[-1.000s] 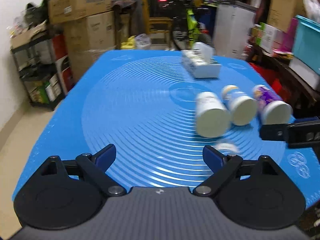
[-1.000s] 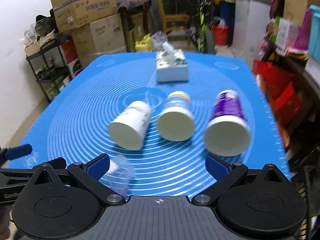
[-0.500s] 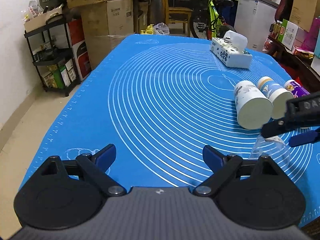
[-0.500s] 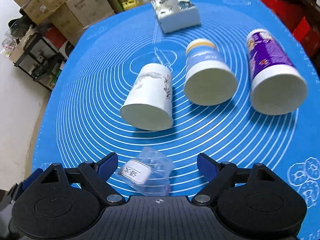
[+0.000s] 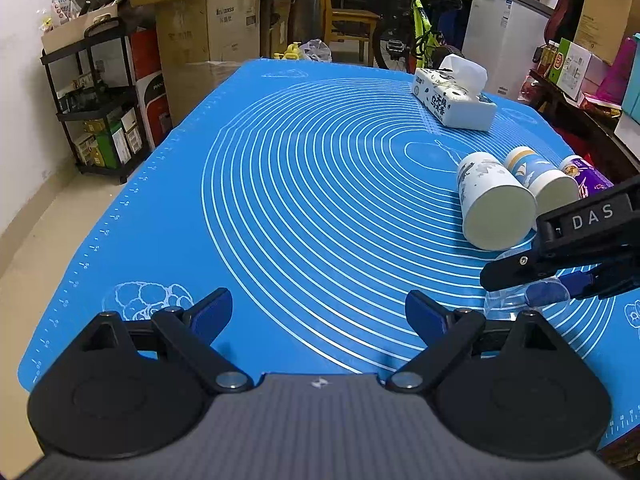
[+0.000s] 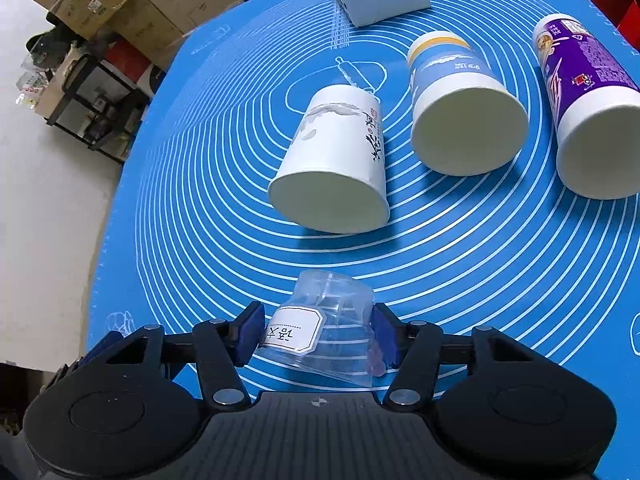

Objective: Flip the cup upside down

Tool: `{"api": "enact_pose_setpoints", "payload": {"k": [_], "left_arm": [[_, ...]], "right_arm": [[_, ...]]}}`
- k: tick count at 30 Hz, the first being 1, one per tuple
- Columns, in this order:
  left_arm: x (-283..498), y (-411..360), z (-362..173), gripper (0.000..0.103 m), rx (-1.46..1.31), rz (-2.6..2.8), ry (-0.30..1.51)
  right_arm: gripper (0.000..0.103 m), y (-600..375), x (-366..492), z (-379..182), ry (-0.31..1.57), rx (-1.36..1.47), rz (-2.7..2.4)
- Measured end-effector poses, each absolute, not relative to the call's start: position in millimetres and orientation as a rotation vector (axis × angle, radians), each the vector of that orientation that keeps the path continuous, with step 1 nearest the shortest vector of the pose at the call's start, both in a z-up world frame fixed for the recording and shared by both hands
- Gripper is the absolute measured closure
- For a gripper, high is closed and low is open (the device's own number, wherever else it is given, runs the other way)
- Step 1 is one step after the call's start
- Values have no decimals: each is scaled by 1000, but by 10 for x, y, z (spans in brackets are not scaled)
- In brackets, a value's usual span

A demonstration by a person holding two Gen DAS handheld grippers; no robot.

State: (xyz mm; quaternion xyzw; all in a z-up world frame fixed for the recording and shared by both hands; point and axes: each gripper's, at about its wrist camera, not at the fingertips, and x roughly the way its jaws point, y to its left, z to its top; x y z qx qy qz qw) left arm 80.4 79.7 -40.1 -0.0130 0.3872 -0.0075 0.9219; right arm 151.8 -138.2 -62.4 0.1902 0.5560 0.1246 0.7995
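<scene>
A small clear plastic cup [image 6: 328,332] with a white label lies on its side on the blue mat [image 6: 200,200]. My right gripper [image 6: 318,334] is shut on it, one blue pad on each side. In the left wrist view the same cup [image 5: 520,300] shows faintly under the right gripper [image 5: 560,276] at the right edge. My left gripper [image 5: 320,312] is open and empty over the mat's near edge [image 5: 280,240], well left of the cup.
Three paper cups lie on their sides beyond the clear cup: a white one [image 6: 336,168], a blue-and-white one [image 6: 460,108], a purple one [image 6: 588,108]. A tissue pack [image 5: 452,96] sits at the far right of the mat. Boxes and shelves stand around the table.
My right gripper has moved down and forward around the clear cup and closed on it. My left gripper stayed open and drew back toward the mat's near left.
</scene>
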Motion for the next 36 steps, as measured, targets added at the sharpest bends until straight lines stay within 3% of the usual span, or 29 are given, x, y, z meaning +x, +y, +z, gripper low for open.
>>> {"api": "enact_pose_setpoints", "payload": {"k": [9, 24, 36], "left_arm": [[793, 746, -379, 10, -31, -22, 789], [779, 613, -353, 10, -16, -12, 780], [672, 453, -323, 10, -3, -60, 776]], "right_arm": [[42, -1443, 1299, -538, 1077, 323, 252], [41, -1532, 743, -683, 572, -203, 277], [41, -1700, 471, -772, 587, -163, 271]]}}
